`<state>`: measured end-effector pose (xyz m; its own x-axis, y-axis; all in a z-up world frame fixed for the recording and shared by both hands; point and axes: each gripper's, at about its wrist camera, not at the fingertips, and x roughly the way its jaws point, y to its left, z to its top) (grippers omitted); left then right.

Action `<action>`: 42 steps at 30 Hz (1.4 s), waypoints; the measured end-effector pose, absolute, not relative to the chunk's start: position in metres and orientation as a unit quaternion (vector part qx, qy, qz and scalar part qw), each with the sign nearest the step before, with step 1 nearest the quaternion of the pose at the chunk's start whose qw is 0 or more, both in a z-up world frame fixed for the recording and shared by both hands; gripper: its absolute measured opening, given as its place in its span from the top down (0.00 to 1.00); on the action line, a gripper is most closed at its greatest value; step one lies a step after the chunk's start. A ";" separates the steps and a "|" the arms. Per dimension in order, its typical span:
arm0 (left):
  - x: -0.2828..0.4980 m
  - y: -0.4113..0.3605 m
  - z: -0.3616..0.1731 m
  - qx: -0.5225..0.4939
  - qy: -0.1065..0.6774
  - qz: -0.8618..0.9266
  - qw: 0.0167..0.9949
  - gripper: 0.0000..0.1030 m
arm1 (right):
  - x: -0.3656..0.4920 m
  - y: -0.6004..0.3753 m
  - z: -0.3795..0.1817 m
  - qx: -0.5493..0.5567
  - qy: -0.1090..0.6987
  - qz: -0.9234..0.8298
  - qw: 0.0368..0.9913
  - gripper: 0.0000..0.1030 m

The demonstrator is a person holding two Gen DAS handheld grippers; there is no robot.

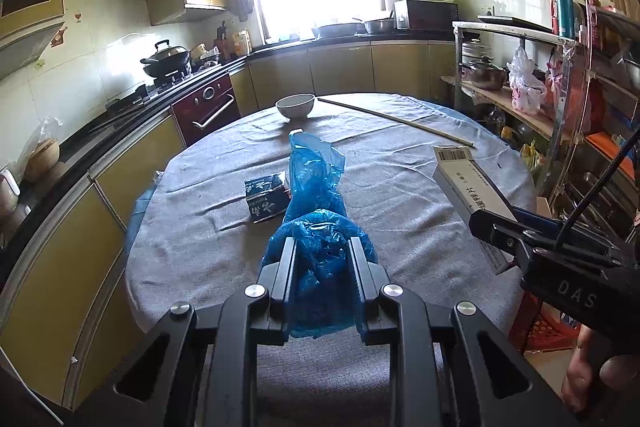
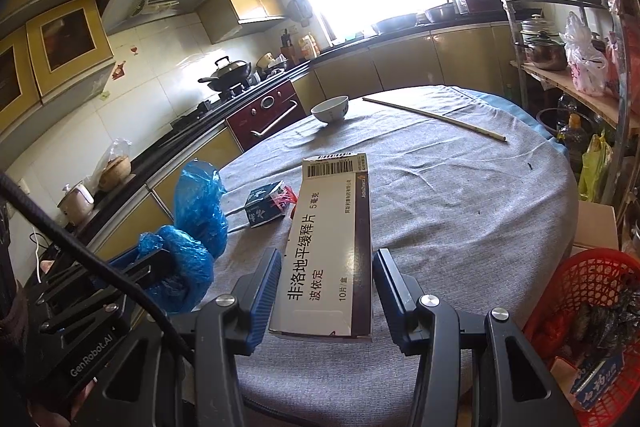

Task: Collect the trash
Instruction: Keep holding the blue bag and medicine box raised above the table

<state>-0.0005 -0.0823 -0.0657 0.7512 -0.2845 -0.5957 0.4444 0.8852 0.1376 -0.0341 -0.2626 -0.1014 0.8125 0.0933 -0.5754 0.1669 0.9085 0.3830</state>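
Note:
A crumpled blue plastic bag [image 1: 316, 187] rises from the grey-clothed round table [image 1: 404, 195], and my left gripper [image 1: 322, 247] is shut on its lower end. A long white medicine box [image 2: 328, 235] with a barcode sits lengthwise between the blue pads of my right gripper [image 2: 326, 259], which is shut on its sides. The left wrist view shows that box [image 1: 464, 179] tilted over the table's right side. A small dark blue carton [image 1: 264, 199] with a torn top lies on the cloth just left of the bag, and shows as well in the right wrist view [image 2: 266, 207].
A white bowl [image 1: 295, 105] and a long chopstick [image 1: 396, 121] lie at the table's far side. A red mesh basket [image 2: 592, 307] holding wrappers stands on the floor to the right. Counters and a stove run along the left, a metal rack [image 1: 520, 35] along the right.

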 end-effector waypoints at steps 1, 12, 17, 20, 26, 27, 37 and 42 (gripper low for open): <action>-0.001 -0.082 -0.065 0.137 0.292 -0.197 0.926 0.76 | -0.034 -0.263 -0.101 0.214 0.306 -0.019 0.928 0.50; -0.001 -0.083 -0.065 0.138 0.292 -0.197 0.926 0.76 | -0.034 -0.263 -0.102 0.216 0.305 -0.018 0.927 0.50; 0.000 -0.083 -0.066 0.141 0.295 -0.198 0.924 0.76 | -0.035 -0.265 -0.103 0.219 0.306 -0.019 0.926 0.50; 0.001 -0.084 -0.066 0.143 0.296 -0.199 0.923 0.76 | -0.036 -0.267 -0.104 0.223 0.307 -0.020 0.925 0.50; 0.001 -0.086 -0.067 0.148 0.296 -0.200 0.922 0.76 | -0.036 -0.267 -0.104 0.225 0.309 -0.020 0.924 0.50; 0.002 -0.087 -0.067 0.148 0.296 -0.200 0.922 0.76 | -0.036 -0.267 -0.104 0.226 0.309 -0.020 0.924 0.50; 0.001 -0.088 -0.068 0.150 0.296 -0.200 0.922 0.76 | -0.038 -0.268 -0.105 0.227 0.309 -0.021 0.923 0.50; 0.001 -0.089 -0.070 0.153 0.297 -0.202 0.921 0.76 | -0.039 -0.269 -0.106 0.230 0.310 -0.023 0.922 0.50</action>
